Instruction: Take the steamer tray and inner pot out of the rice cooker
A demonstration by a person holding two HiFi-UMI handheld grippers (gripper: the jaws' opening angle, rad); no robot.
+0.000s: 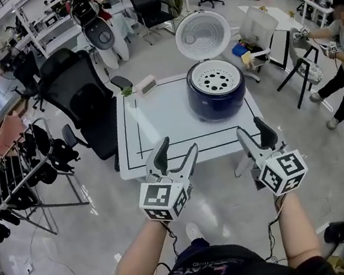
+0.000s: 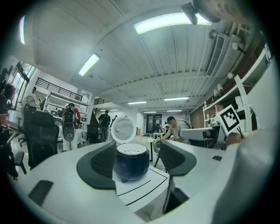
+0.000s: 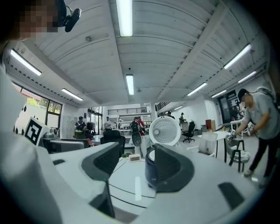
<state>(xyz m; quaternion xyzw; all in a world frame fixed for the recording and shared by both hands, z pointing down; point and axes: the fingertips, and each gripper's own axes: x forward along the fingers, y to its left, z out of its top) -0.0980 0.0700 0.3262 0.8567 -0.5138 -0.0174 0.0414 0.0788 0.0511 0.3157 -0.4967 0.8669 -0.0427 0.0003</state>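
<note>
The rice cooker (image 1: pixel 217 96) stands up-frame of two wide-open, empty claws, nearer the right claw (image 1: pixel 252 128) than the left claw (image 1: pixel 178 147).

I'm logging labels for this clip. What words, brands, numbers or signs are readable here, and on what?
No words or numbers can be read.
On the left gripper and right gripper: square black-and-white markers, no letters.
On the person's shirt: print too blurred to read.
On the rice cooker: no label shows.
</note>
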